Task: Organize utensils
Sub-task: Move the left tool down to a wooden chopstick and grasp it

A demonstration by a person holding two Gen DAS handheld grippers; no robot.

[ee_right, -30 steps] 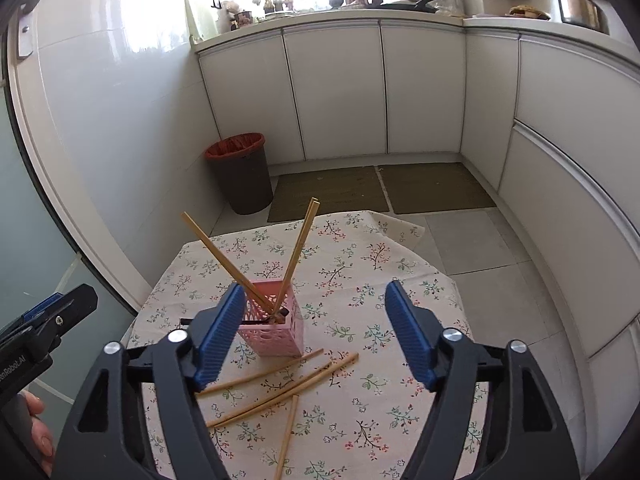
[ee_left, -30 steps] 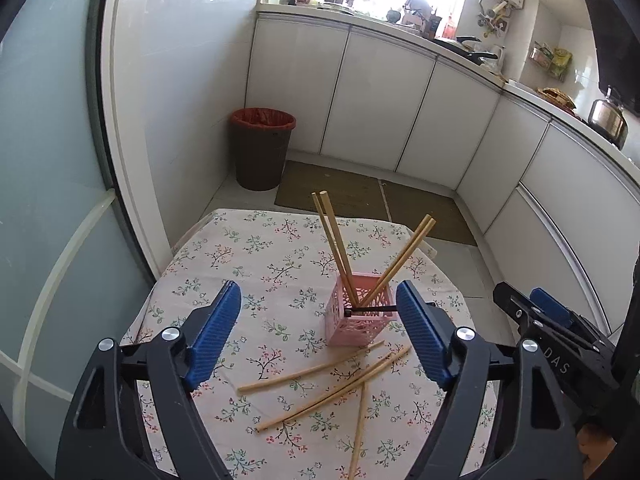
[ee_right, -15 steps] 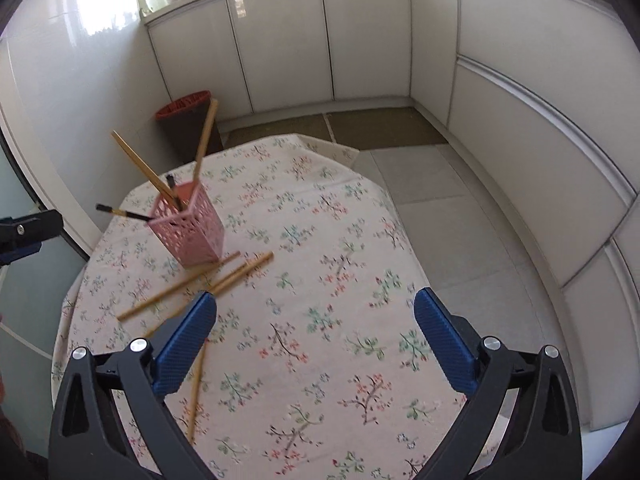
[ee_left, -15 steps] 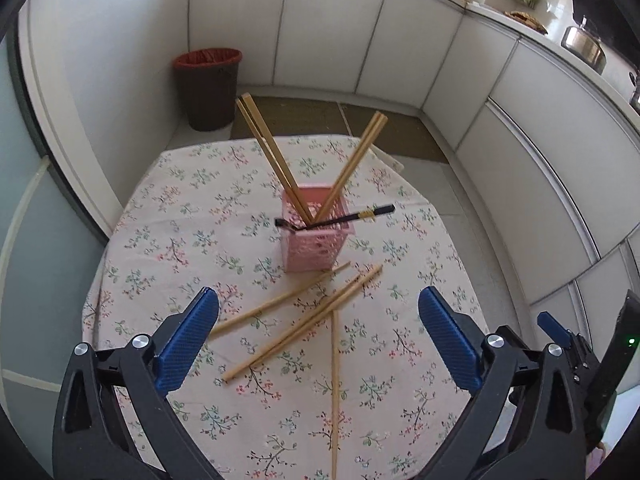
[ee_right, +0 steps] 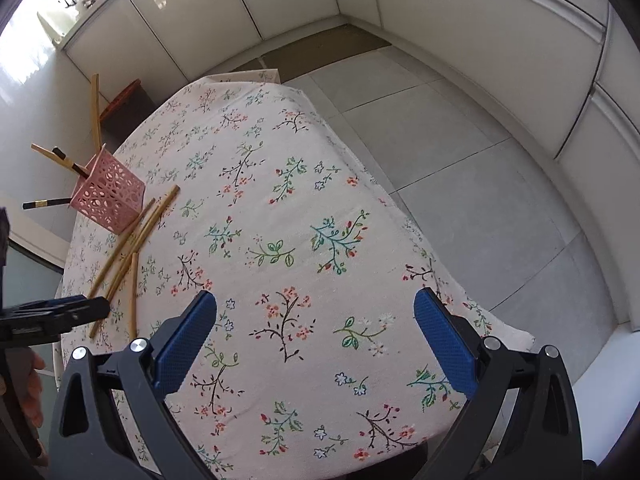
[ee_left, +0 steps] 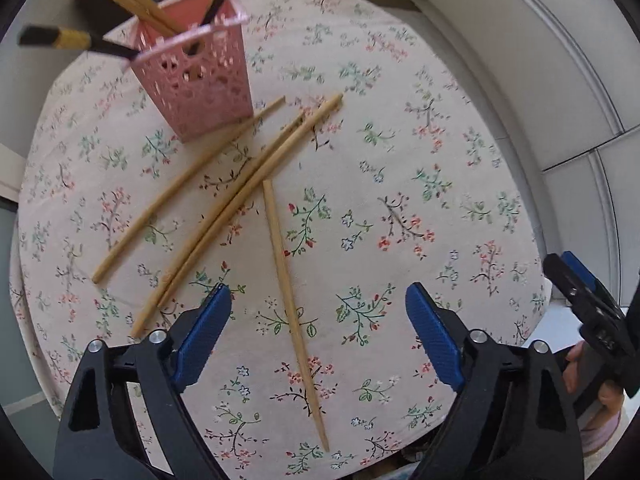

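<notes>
A pink perforated holder (ee_left: 200, 84) stands on the floral tablecloth (ee_left: 400, 184) with several chopsticks sticking out of it; it also shows in the right wrist view (ee_right: 108, 200). Several loose wooden chopsticks (ee_left: 224, 200) lie beside it, seen also in the right wrist view (ee_right: 124, 252). One single chopstick (ee_left: 292, 312) runs between my left gripper's fingers. My left gripper (ee_left: 318, 300) is open and empty just above it. My right gripper (ee_right: 316, 304) is open and empty over bare cloth, far right of the chopsticks.
The round table's edge (ee_right: 400, 208) drops to a grey tiled floor (ee_right: 480, 160). White cabinets (ee_right: 280, 0) line the walls. A dark bin with a red liner (ee_right: 124, 100) stands behind the table.
Both grippers have come down and closer to the table. The left one now hangs over the single chopstick. Both stay open.
</notes>
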